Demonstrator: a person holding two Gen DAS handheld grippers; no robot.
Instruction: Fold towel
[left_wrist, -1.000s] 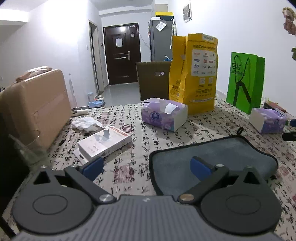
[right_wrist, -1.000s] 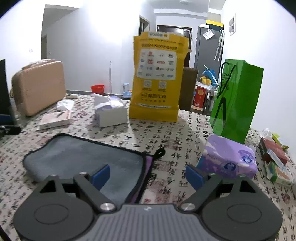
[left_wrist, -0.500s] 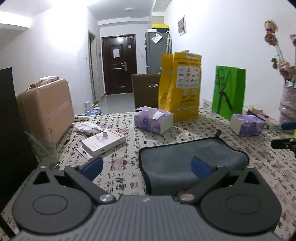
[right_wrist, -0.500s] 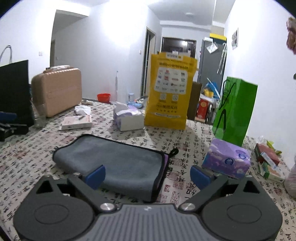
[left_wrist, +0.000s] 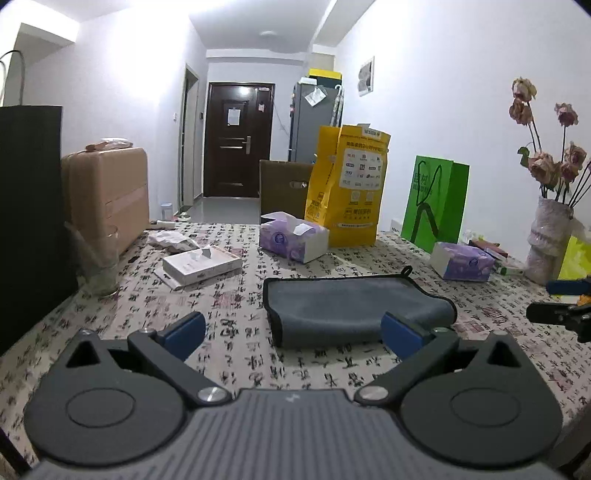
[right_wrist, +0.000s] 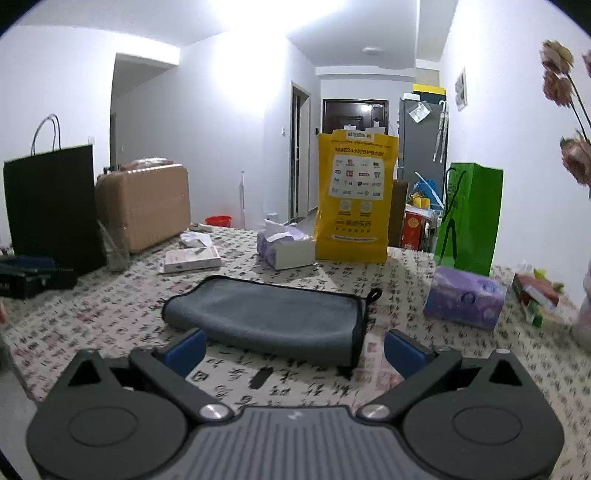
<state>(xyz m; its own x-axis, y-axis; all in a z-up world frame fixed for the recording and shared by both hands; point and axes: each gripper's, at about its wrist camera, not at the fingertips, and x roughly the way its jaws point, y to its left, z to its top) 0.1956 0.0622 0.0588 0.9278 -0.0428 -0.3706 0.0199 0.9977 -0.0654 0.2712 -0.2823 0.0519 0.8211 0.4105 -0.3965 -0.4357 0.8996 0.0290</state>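
Observation:
A grey towel with black trim (left_wrist: 351, 306) lies folded flat on the patterned tablecloth; it also shows in the right wrist view (right_wrist: 273, 317), with its hanging loop at the far right corner. My left gripper (left_wrist: 293, 330) is open and empty, held back from the towel's near edge. My right gripper (right_wrist: 293, 349) is open and empty, also just short of the towel's near edge. The right gripper shows at the right edge of the left wrist view (left_wrist: 561, 310).
Behind the towel stand a yellow bag (left_wrist: 347, 192), a green bag (left_wrist: 436, 203), two purple tissue packs (left_wrist: 291, 236) (right_wrist: 465, 295), a white box (left_wrist: 201, 262), a glass (left_wrist: 96, 258), a tan suitcase (right_wrist: 144, 203), a black bag (right_wrist: 51, 206) and a flower vase (left_wrist: 546, 236).
Both grippers have pulled back and risen away from the towel, which now lies farther ahead and wholly in view. Both stay open.

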